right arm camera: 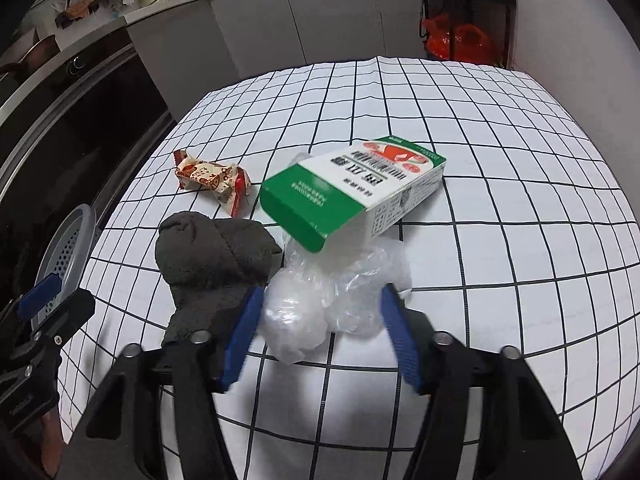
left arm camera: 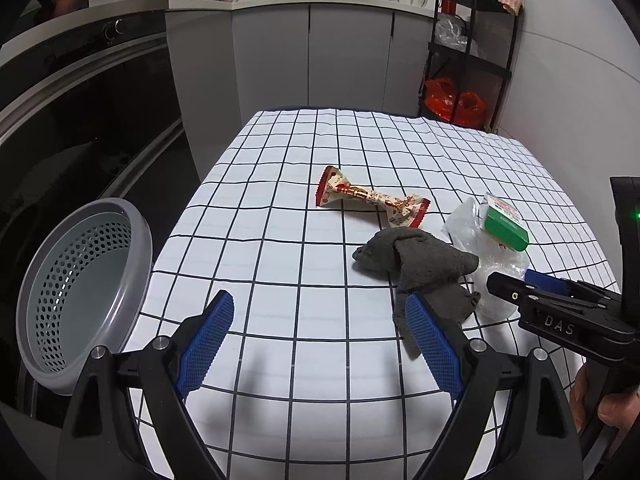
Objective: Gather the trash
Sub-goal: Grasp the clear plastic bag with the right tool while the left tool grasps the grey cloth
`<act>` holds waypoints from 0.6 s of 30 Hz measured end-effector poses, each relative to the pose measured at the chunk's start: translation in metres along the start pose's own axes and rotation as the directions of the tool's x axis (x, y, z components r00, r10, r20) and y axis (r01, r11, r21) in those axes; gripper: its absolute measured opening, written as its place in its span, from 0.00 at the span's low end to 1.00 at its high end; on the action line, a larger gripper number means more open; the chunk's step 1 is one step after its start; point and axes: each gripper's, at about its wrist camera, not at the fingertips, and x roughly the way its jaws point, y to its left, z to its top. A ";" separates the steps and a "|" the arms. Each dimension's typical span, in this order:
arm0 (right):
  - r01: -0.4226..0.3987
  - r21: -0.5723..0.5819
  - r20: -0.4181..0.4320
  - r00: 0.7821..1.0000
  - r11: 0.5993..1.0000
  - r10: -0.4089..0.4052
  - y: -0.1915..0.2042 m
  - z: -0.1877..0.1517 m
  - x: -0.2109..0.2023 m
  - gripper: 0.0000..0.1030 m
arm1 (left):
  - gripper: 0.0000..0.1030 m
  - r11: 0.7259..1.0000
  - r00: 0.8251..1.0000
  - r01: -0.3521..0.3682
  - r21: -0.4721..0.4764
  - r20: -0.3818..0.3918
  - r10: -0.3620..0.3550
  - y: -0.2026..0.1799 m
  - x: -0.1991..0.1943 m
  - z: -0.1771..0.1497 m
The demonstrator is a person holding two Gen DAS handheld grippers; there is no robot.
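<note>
On the checked tablecloth (left arm camera: 280, 208) lie a red-and-cream snack wrapper (left arm camera: 370, 202) (right arm camera: 212, 180), a dark grey cloth (left arm camera: 420, 272) (right arm camera: 216, 264), a crumpled clear plastic bag (left arm camera: 492, 276) (right arm camera: 320, 300) and a green-and-white carton (left arm camera: 506, 222) (right arm camera: 352, 188) resting on the bag. My left gripper (left arm camera: 320, 320) is open and empty, its right finger beside the cloth. My right gripper (right arm camera: 320, 320) (left arm camera: 516, 288) is open with its fingers either side of the plastic bag, left finger against the cloth.
A grey perforated basket (left arm camera: 80, 292) (right arm camera: 68, 248) stands tilted at the table's left edge. A dark oven front (left arm camera: 80, 120) is on the left. Grey cabinets (left arm camera: 312, 52) and a black shelf rack with orange bags (left arm camera: 460, 80) stand beyond the table's far edge.
</note>
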 end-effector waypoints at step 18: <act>-0.215 -0.011 0.085 0.973 0.976 0.216 0.001 -0.004 -0.071 0.25 | 0.86 0.999 1.000 -0.008 0.032 0.025 0.007 -0.013 -0.013 -0.010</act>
